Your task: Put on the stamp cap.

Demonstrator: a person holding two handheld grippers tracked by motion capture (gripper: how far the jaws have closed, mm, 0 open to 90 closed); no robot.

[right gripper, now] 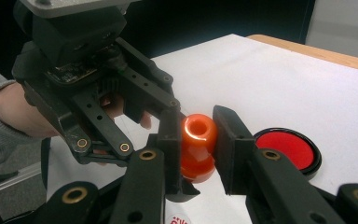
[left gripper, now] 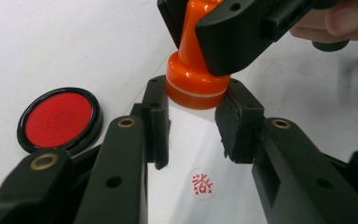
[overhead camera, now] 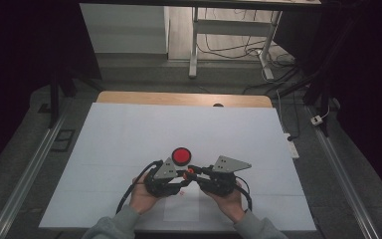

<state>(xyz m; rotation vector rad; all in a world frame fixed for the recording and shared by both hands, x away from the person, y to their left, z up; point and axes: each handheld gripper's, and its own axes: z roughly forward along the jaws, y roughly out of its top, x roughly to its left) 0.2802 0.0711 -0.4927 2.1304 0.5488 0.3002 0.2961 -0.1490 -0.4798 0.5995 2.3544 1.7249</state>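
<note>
1. Your right gripper (right gripper: pixel 196 140) has its fingers (right gripper: pixel 171 140) clamped on the knob of the orange stamp (right gripper: pixel 197 144), holding it clear of the paper.
2. Your left gripper (left gripper: pixel 193 121) has its fingers (left gripper: pixel 156 119) apart, one on each side of the stamp's (left gripper: pixel 196 81) wide base, close to it but not yet gripping it, as far as you can tell.
3. Expect the stamp to be light, stiff and glossy, so likely slippery. The waist under the knob is the safer hold, since the flare above and below stops it sliding.
4. Keep the fingers off the underside: it probably carries wet ink.
5. Below lies a red imprint (left gripper: pixel 203 183) on the paper (left gripper: pixel 303 93).
6. The open ink pad (left gripper: pixel 58 119) sits on the counter (overhead camera: pixel 129 134) just beside your left gripper.
</note>
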